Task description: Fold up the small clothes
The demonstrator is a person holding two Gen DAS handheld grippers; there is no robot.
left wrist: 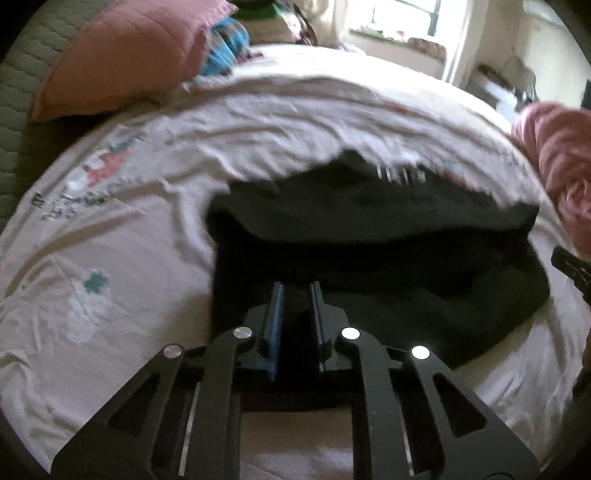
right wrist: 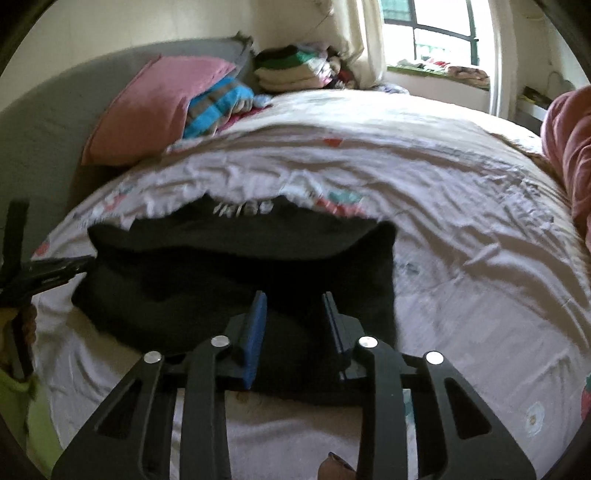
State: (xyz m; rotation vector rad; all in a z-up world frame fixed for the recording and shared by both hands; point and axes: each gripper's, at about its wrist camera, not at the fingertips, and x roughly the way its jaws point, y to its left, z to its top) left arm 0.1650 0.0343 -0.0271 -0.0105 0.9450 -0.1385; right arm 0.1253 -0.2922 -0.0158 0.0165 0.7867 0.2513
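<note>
Position of the work piece: the black garment (left wrist: pixel 369 236) lies on the printed bed sheet (left wrist: pixel 110 240), roughly in the middle of the bed. Its far part is doubled over into a thick fold running across both views. White lettering shows at its far edge, too blurred for me to read. The sheet around it is creased.

Left gripper (left wrist: pixel 296 286): it points down at the near left portion of the garment. The two fingers stand close, with only a narrow dark slot between them. The cloth behind that slot is equally dark, so I cannot tell whether the pads are pinching a layer or merely hanging over it.

Right gripper (right wrist: pixel 293 295): it points down at the near right portion of the same garment. Its fingers are plainly spread, with a clear gap between the blue pad (right wrist: pixel 255 332) and the opposite one. I see no cloth clamped between them; the garment lies beneath and beyond the tips.

Each gripper appears at the edge of the other's view, beside the garment's outer ends.

Surroundings: a pink pillow (left wrist: pixel 122 55) leans against the grey headboard (right wrist: pixel 48 122). A blue striped cloth (right wrist: pixel 218 107) sits just beside the pillow. A stack of folded clothes (right wrist: pixel 291 70) stands near the window (right wrist: pixel 436 33). A pink blanket (right wrist: pixel 569 140) is bunched along the bed's right edge.
</note>
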